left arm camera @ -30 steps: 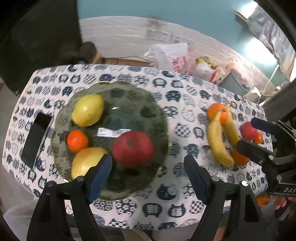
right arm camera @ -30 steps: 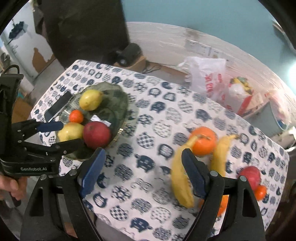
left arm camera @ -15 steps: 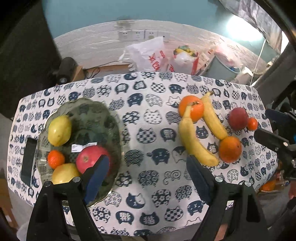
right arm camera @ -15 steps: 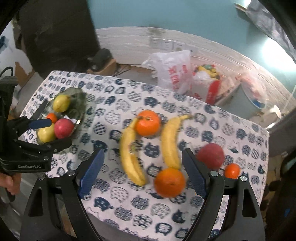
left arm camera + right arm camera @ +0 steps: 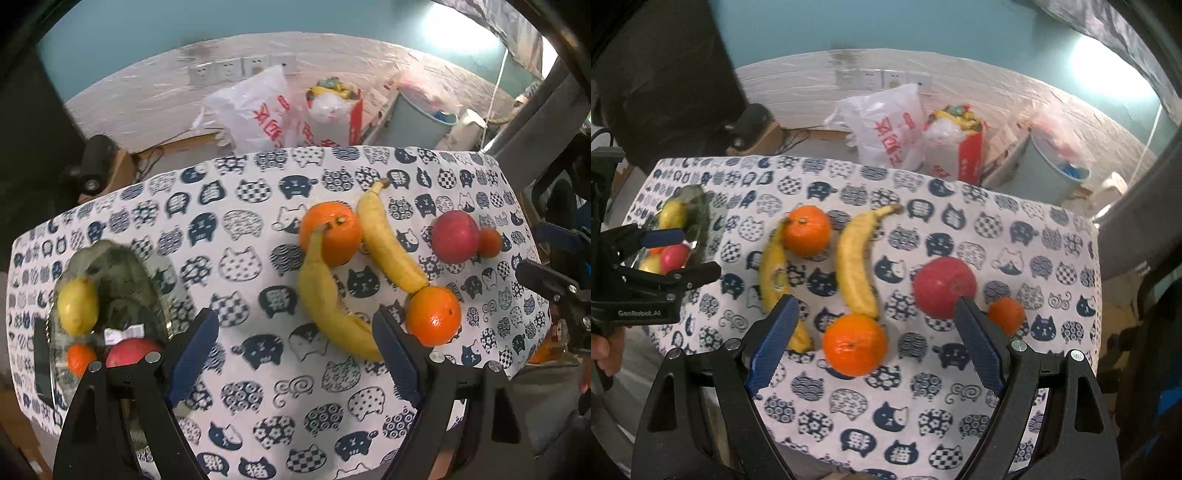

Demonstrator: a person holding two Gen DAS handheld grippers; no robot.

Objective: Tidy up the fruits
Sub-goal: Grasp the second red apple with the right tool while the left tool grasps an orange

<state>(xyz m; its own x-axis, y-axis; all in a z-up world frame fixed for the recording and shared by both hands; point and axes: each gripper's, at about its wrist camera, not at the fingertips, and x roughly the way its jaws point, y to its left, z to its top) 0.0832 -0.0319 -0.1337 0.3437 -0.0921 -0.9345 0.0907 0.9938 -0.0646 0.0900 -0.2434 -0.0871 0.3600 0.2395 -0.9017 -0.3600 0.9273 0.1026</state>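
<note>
Hovering over the cat-print tablecloth [image 5: 258,376], both claws are spread wide and gripping nothing: the left gripper [image 5: 295,354] and right gripper [image 5: 875,343] touch no fruit. Two bananas sit mid-frame in the right wrist view: the left banana [image 5: 774,273] and the right banana [image 5: 855,266] both run lengthwise up the frame, stems pointing toward the upper right. An orange [image 5: 855,343] sits between the right claw's fingers, low centre.
</note>
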